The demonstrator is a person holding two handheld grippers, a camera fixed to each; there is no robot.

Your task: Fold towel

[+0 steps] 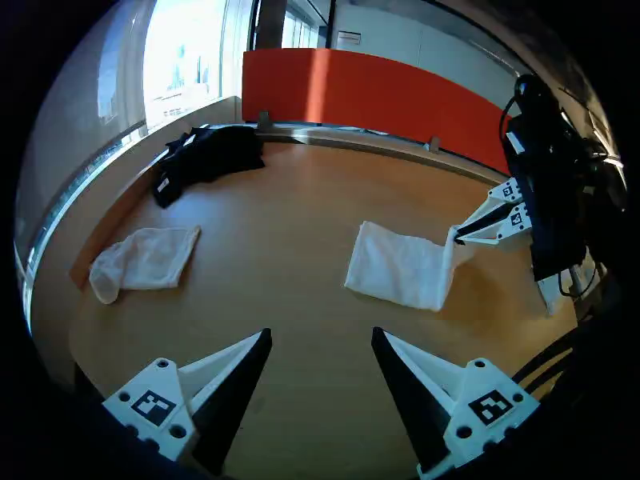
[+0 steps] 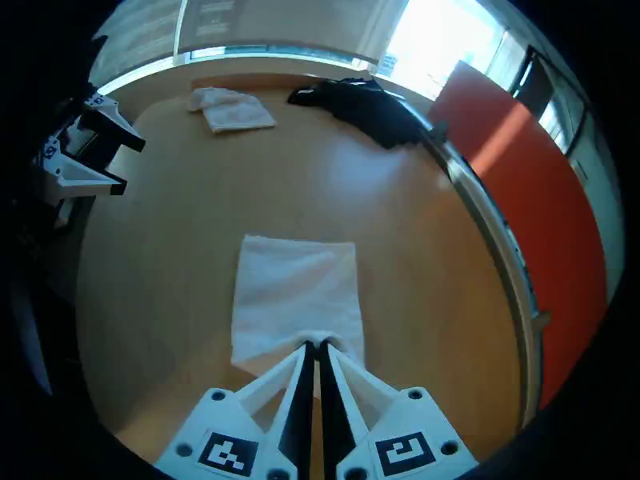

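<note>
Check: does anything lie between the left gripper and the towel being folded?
Nothing visible: bare table separates the open left gripper from the towel. A second towel and black clothing lie off to the side.

In the left gripper view, we find a table (image 1: 304, 208) spreading ahead of the left gripper (image 1: 320, 332), which sits at six o'clock. On the table, the towel (image 1: 400, 268) lies just right of centre, and the right gripper (image 1: 458, 234) meets its edge at three o'clock. A second towel (image 1: 144, 260) lies at nine o'clock, well apart. A heap of clothing (image 1: 208, 156) lies at eleven o'clock by the far edge. Behind the table, a partition (image 1: 376, 92) stands from twelve to two o'clock.
</note>
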